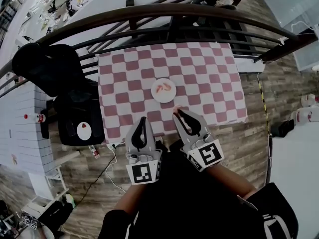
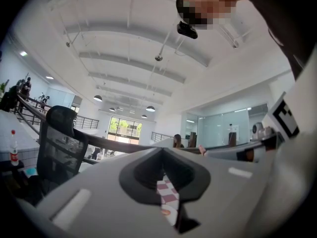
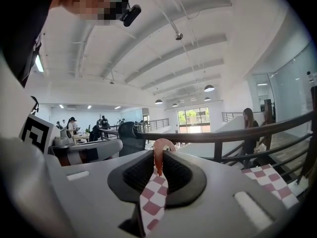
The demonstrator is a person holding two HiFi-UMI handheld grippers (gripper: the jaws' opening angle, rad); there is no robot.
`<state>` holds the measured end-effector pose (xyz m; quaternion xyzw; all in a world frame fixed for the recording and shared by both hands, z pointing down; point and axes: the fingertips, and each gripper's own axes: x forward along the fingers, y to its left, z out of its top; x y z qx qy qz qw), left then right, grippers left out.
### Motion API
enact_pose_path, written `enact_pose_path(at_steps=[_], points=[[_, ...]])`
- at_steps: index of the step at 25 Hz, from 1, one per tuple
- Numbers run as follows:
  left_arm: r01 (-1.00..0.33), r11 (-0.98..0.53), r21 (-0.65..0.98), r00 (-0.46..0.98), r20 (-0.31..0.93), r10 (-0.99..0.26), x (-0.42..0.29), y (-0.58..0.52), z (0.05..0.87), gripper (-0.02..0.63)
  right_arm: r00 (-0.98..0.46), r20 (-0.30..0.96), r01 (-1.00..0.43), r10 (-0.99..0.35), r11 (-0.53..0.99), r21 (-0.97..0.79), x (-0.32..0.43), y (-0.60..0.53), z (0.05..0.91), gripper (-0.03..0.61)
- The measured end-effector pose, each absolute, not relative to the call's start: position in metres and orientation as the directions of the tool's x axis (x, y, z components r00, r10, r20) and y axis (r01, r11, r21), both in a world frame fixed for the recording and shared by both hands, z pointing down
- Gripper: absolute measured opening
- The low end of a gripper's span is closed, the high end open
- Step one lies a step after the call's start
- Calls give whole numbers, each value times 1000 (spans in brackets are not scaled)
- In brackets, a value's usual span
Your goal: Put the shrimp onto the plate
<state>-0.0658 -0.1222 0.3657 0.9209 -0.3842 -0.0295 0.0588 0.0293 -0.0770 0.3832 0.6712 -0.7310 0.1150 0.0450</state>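
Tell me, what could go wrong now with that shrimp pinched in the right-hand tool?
1. The right gripper pinches the shrimp only at its very tips, and most of the curl sticks out beyond them. It might slip and land on the checked cloth, short of the plate.
2. The plate looks small, and other shrimp lie on it already. A careless release could leave this one on the rim or knock the others.

The tablecloth (image 1: 199, 73) is matt cloth, plate (image 1: 164, 98) smooth, floor (image 1: 239, 148) wood planks.
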Motion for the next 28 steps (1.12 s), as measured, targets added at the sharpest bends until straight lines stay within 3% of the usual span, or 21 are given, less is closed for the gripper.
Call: enact_pose_path(at_steps=[8,28], points=[[-758,-640,128,652,107,-750,-59,-131,391,11,-169,273,-983,-947,142,-117,39,-91,409,54],[-842,-523,130,539,187,-821,-30,-143,400,11,-367,478,-926,-798,360,-110,65,-140,502,55]])
